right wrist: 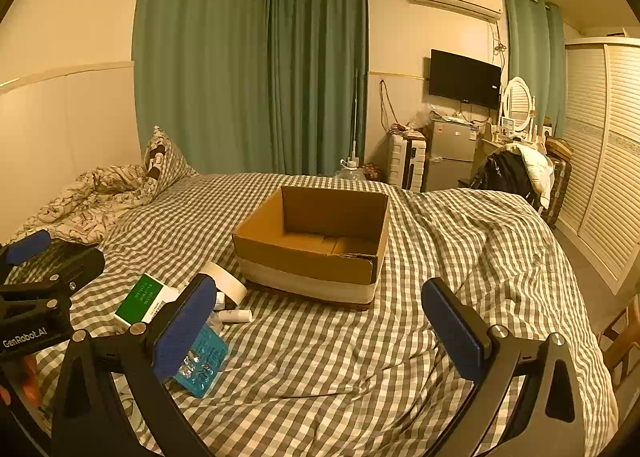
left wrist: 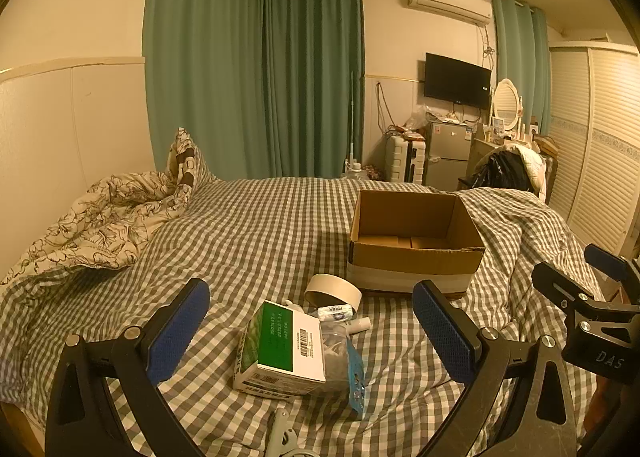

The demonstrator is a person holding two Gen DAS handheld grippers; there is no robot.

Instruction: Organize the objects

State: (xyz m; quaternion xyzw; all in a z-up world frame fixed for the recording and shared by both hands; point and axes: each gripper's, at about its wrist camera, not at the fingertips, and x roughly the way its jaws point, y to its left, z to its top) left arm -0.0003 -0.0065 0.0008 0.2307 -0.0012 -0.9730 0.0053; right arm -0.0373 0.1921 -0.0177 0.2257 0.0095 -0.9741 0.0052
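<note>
An open cardboard box [left wrist: 416, 253] [right wrist: 316, 245] stands on the checked bed and looks empty. In front of it lies a small pile: a green-and-white carton [left wrist: 284, 349] [right wrist: 144, 297], a roll of tape [left wrist: 334, 289] [right wrist: 226, 281], a small white tube [left wrist: 336, 313] [right wrist: 236, 315], a clear bag and a blue blister pack [left wrist: 356, 381] [right wrist: 204, 361]. My left gripper [left wrist: 312, 325] is open, its jaws wide on either side of the pile, above it. My right gripper [right wrist: 320, 325] is open and empty over bare bedcover to the right of the pile.
A crumpled floral duvet [left wrist: 100, 225] and a pillow lie at the bed's far left by the wall. Beyond the bed's foot stand a small fridge [left wrist: 446, 153], a suitcase, a cluttered chair and louvred wardrobe doors [right wrist: 600, 177]. A white object [left wrist: 280, 433] lies at the near edge.
</note>
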